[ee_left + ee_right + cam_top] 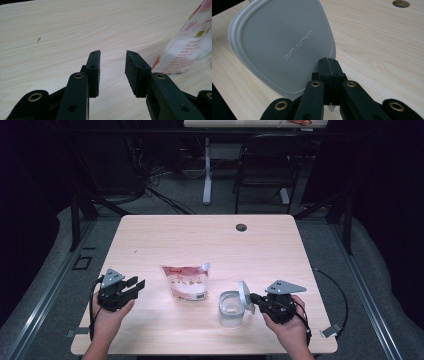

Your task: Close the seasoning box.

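A clear plastic container [231, 310] stands open on the wooden table [200, 237], right of centre near the front. My right gripper [252, 297] is shut on the edge of its grey translucent lid [244, 295], which it holds tilted on edge just right of the container. In the right gripper view the jaws [328, 61] pinch the lid [282, 45] at its rim, and the embossed lettering faces the camera. A red and white snack pouch [186, 282] stands at the centre. My left gripper [135, 285] rests open at the left, with nothing between its pads [112, 56], and the pouch [190, 47] is off to its right.
A round cable hole [241, 227] sits in the table's far right part and also appears as the hole [401, 3] in the right gripper view. A black chair [265, 165] and a white desk leg [207, 170] stand beyond the table. Bare wood lies across the far half.
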`<state>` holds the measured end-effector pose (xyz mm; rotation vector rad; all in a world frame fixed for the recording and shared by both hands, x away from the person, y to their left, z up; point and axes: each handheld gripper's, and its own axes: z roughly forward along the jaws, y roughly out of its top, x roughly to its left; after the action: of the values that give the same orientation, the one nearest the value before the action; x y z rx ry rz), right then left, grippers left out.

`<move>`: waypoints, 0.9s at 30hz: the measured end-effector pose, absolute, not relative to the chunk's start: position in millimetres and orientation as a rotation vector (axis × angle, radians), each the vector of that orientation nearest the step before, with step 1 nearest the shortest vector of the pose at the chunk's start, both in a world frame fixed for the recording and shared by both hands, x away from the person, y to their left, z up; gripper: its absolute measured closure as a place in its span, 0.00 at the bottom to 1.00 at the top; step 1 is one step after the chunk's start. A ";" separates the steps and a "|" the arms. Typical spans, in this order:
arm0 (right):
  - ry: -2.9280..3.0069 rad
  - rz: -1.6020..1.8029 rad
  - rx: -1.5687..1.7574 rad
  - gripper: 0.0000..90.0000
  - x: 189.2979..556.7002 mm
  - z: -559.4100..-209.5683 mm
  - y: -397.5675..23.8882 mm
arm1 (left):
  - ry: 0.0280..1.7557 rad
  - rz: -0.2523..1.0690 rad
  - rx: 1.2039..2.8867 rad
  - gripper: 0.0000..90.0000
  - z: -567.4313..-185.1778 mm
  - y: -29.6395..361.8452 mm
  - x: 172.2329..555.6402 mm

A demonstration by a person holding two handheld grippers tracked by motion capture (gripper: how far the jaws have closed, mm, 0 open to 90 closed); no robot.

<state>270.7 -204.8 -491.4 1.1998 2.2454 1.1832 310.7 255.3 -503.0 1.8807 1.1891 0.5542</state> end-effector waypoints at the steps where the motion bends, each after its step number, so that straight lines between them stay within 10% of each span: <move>1: 2.245 1.184 1.202 1.00 270.7 -491.6 -205.2 | 1.190 0.554 1.879 0.72 -503.0 255.5 310.7; 27: 2.230 1.274 1.331 1.00 276.4 -508.3 -223.2 | 1.191 0.558 1.875 0.72 -502.3 256.6 310.0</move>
<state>276.4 -223.2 -508.3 1.3311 2.2299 1.2739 310.0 256.6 -502.3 1.8747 1.1911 0.5582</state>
